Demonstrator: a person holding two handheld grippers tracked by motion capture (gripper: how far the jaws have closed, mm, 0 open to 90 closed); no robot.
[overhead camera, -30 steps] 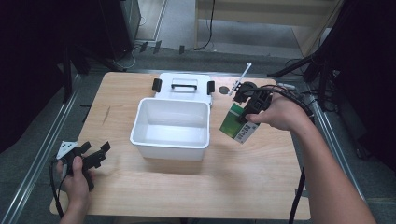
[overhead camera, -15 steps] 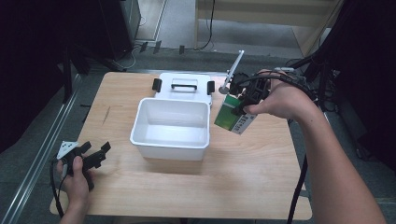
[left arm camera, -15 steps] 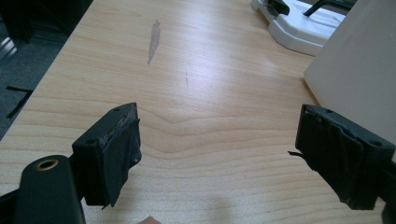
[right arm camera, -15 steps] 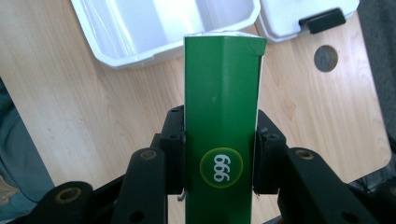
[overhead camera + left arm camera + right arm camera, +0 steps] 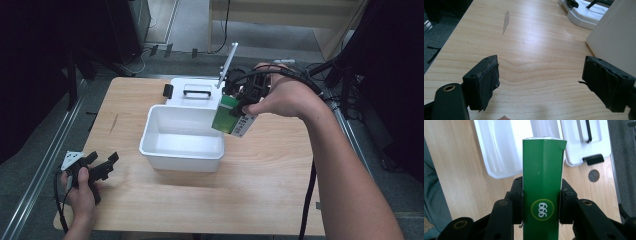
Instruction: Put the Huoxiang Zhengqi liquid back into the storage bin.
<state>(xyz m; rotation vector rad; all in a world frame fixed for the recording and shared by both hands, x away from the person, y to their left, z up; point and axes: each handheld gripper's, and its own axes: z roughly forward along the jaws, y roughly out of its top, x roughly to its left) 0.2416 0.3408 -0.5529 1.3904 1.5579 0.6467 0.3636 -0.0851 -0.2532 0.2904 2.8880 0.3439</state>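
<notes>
A green box [image 5: 227, 115] with a white barcoded end and a "999" badge [image 5: 542, 210] hangs tilted in the air over the right rim of the white bin [image 5: 150, 150]. My right gripper [image 5: 240, 107] is shut on the green box, its pads pressing both long sides [image 5: 541, 200]. The bin [image 5: 496, 150] lies below the box in the right gripper view. At the table's front left corner my left gripper [image 5: 100, 165] rests low in a hand, jaws wide apart [image 5: 541, 82] with bare wood between them.
A white lid [image 5: 195, 92] with a black handle and black latches lies flat behind the bin. A dark round disc [image 5: 594, 175] sits on the wood beside the lid. A white stick [image 5: 227, 65] juts up from the right gripper. Dark floor surrounds the wooden table [image 5: 280, 190].
My right gripper has carried the green box up and leftward, from beside the bin's right side to above its right rim. The left gripper has stayed still.
</notes>
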